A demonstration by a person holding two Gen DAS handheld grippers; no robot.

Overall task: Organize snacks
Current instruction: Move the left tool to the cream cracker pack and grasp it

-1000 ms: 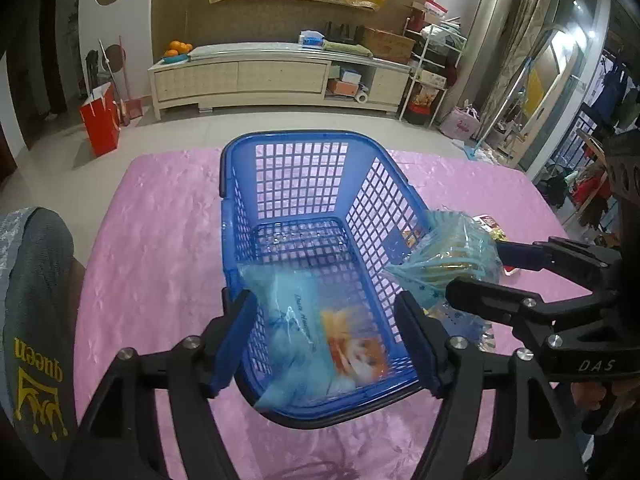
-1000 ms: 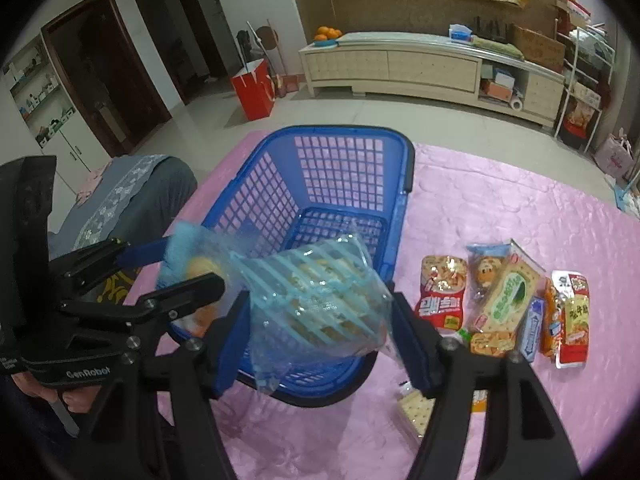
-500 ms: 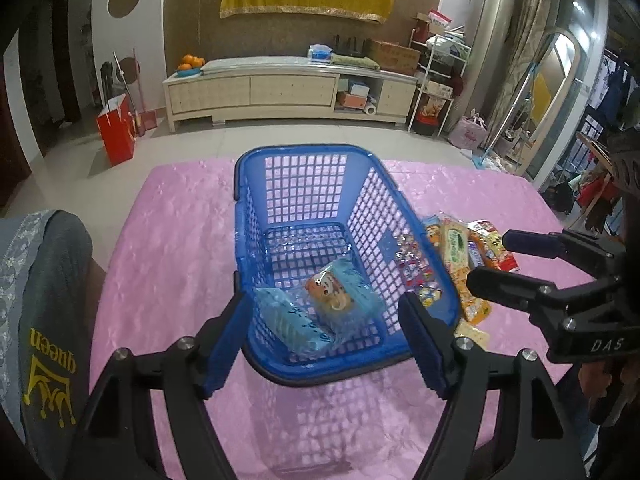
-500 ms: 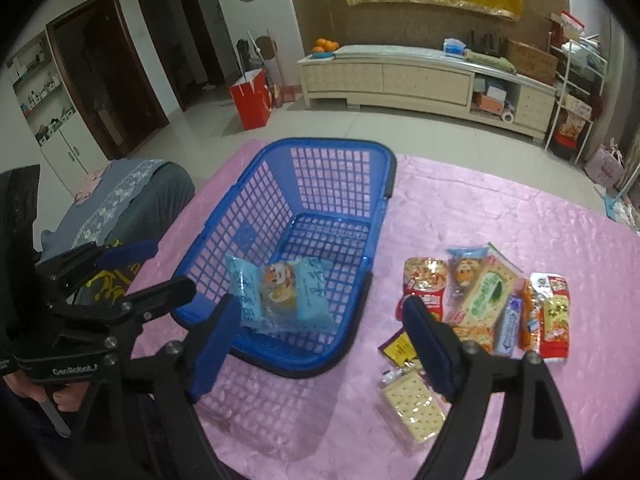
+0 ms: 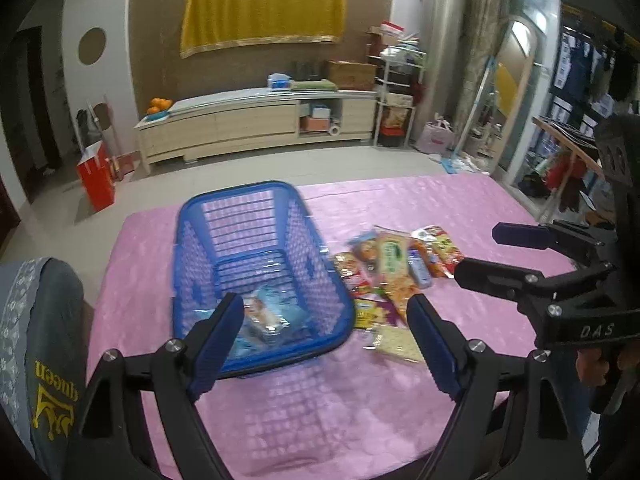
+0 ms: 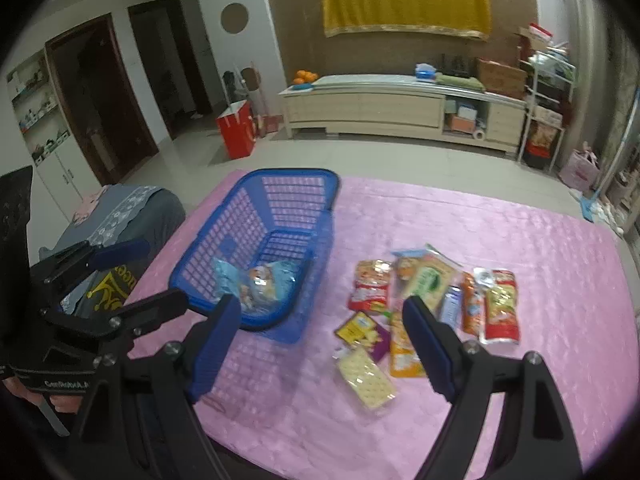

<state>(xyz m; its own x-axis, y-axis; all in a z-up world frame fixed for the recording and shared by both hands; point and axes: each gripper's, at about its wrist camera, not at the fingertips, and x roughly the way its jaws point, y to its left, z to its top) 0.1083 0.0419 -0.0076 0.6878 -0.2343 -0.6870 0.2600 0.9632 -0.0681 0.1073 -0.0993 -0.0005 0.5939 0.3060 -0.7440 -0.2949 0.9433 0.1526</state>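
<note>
A blue plastic basket [image 5: 256, 200] [image 6: 296, 174] stands on the pink tablecloth [image 6: 480, 220]. Two pale blue snack packets [image 5: 268, 316] [image 6: 260, 280] lie in its near end. To the right of the basket, several loose snack packets [image 5: 392, 264] [image 6: 432, 284] lie on the cloth, with a cracker packet [image 6: 366, 378] nearest to me. My left gripper [image 5: 324, 308] [image 6: 158, 274] hovers above the basket's near rim, its jaws opening with nothing between them. My right gripper [image 6: 320, 306] [image 5: 480, 252] hangs open and empty between the basket and the pile.
A grey chair cover with yellow "queen" lettering [image 5: 44, 340] sits by the table's left edge. Beyond the table are a tiled floor, a red bag [image 6: 236, 132] and a long low cabinet [image 6: 400, 108].
Both grippers let go of their pale blue packets, which now lie in the basket. Both have pulled back and up from the basket, with jaws wider apart.
</note>
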